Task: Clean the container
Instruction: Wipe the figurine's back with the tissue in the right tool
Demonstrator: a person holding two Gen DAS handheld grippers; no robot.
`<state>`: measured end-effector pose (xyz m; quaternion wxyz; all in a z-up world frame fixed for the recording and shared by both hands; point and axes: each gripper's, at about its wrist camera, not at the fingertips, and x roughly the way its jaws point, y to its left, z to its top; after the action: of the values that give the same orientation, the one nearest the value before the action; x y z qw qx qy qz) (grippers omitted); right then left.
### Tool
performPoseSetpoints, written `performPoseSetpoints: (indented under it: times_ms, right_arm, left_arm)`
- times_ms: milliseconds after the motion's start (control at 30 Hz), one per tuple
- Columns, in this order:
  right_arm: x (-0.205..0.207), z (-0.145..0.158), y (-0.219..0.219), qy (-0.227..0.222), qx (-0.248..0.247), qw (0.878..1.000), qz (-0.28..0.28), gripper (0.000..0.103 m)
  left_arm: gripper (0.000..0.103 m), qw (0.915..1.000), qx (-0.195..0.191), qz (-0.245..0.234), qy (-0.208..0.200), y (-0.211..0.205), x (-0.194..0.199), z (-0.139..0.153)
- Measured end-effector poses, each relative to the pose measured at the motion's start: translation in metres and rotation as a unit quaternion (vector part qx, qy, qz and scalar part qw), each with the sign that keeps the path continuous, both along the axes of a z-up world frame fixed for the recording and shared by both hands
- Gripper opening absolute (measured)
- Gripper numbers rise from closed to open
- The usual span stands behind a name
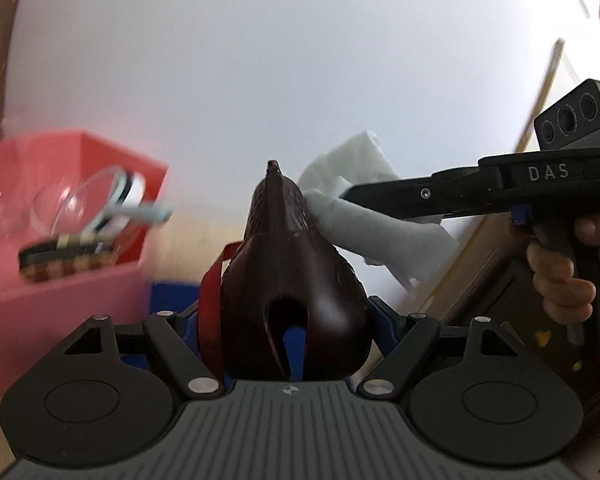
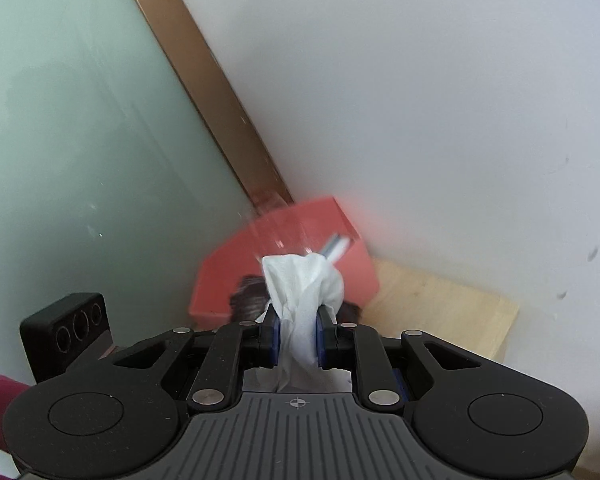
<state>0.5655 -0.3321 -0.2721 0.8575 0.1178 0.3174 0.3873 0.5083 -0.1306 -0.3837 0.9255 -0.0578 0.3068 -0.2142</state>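
Upper half of left wrist view: bare white wall (image 1: 260, 60), open air before it. Left: pink bin (image 1: 60, 292) crowded with glass bowls (image 1: 72, 204) blocks passage. Centre: dark pear-shaped container (image 1: 296, 280) fills the space. Right: right gripper (image 1: 352, 191) with white cloth (image 1: 364, 208) crosses. Right wrist view, lower right: bare wooden tabletop (image 2: 440, 308).

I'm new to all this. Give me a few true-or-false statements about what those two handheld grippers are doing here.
1. The right gripper pinches a crumpled white paper tissue. True.
2. The left gripper holds a clear glass bowl. False: it holds a dark brown, pear-shaped container.
3. The tissue rests against the dark container's upper part. True.
4. The pink box is empty. False: glassware and a brush-like item lie in it.
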Motion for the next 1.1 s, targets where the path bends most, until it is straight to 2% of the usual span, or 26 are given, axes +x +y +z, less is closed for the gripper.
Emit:
performPoseSetpoints:
  times_ms: [133, 267, 333, 467, 567, 700, 867, 1000, 1100]
  right_arm:
    - [0.01, -0.036, -0.008, 0.052, 0.014, 0.998, -0.018, 0.019]
    - [0.009, -0.056, -0.011, 0.072, 0.016, 0.997, -0.023, 0.019]
    - [0.009, -0.059, -0.014, 0.078, 0.025, 0.996, -0.03, 0.019]
    - [0.002, -0.049, -0.028, 0.068, 0.033, 0.996, -0.053, 0.019]
    - [0.001, -0.038, -0.033, 0.063, 0.043, 0.995, -0.062, 0.019]
    - [0.007, -0.037, -0.028, 0.064, 0.025, 0.996, -0.058, 0.019]
    - [0.005, -0.032, -0.021, 0.068, 0.054, 0.995, -0.046, 0.019]
    - [0.001, -0.021, -0.009, 0.063, 0.047, 0.997, -0.029, 0.019]
    - [-0.004, -0.01, -0.012, 0.061, 0.08, 0.995, -0.008, 0.019]
  left_arm:
    - [0.083, 0.9997, 0.021, -0.009, 0.011, 0.004, 0.0, -0.017]
    - [0.083, 0.9997, 0.023, -0.008, 0.006, 0.003, 0.001, -0.02]
    - [0.083, 0.9997, 0.023, -0.008, -0.002, 0.012, 0.017, -0.022]
    - [0.083, 0.9996, 0.016, -0.009, -0.022, 0.009, 0.008, -0.001]
    - [0.083, 0.9997, 0.016, -0.009, -0.018, 0.008, 0.012, 0.002]
    - [0.083, 0.9995, 0.009, -0.006, -0.029, 0.009, 0.011, 0.013]
    - [0.083, 0.9984, 0.028, -0.029, -0.04, 0.002, 0.008, 0.025]
    - [0.083, 0.9983, 0.032, -0.032, -0.038, 0.002, 0.009, 0.032]
    - [0.083, 0.9977, 0.033, -0.032, -0.05, 0.003, 0.005, 0.045]
